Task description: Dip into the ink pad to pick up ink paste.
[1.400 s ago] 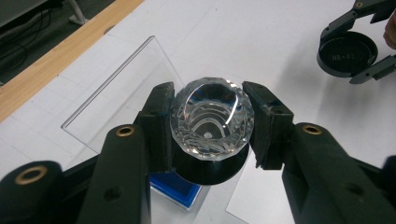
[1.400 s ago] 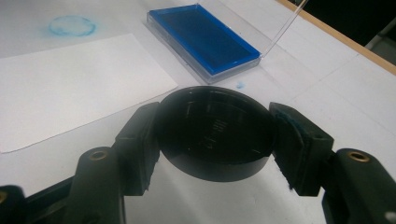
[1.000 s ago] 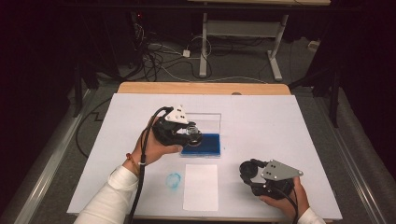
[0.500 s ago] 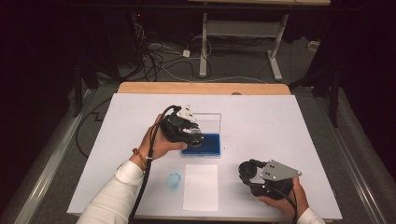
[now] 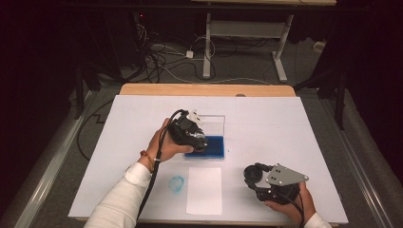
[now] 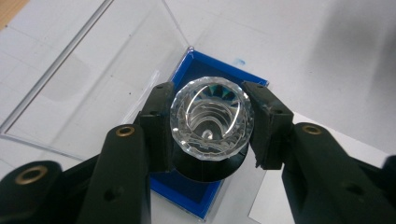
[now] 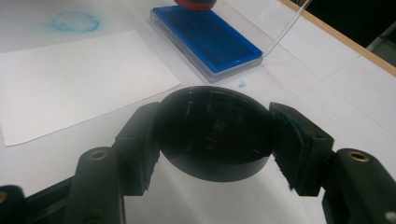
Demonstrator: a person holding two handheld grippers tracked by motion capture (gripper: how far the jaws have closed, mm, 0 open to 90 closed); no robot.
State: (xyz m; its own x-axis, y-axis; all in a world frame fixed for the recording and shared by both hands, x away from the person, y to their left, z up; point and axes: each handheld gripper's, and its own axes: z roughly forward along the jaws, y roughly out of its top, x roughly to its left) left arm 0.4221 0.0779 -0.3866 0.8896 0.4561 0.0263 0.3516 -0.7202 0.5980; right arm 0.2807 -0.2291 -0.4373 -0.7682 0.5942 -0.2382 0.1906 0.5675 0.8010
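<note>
Left gripper (image 6: 208, 119): angling downward, jaws clamping the clear-handled stamp (image 6: 211, 119) between them.
Stamp: hanging over the blue ink pad (image 6: 196, 198), just beyond the jaws.
Right gripper (image 7: 215, 140): lying low and level, jaws gripping the black round cap (image 7: 215, 128).
White paper (image 7: 70, 79): lying beyond the right jaws.

A round black cap (image 7: 215, 133) is clamped between the two black jaws of the right gripper (image 7: 215, 140), one pad pressed against each side of its rim. Beyond it, a blue ink pad (image 7: 205, 39) is seen lying in a clear open case (image 7: 285, 25) on the white table (image 7: 355, 93). A red and black object (image 7: 194, 3) is seen at the top edge, just over the ink pad. A white sheet of paper (image 7: 74, 79) is laid to the left, and a faint blue ring mark (image 7: 75, 22) is seen beyond it. A small blue spot (image 7: 242, 84) is noted near the case
</note>
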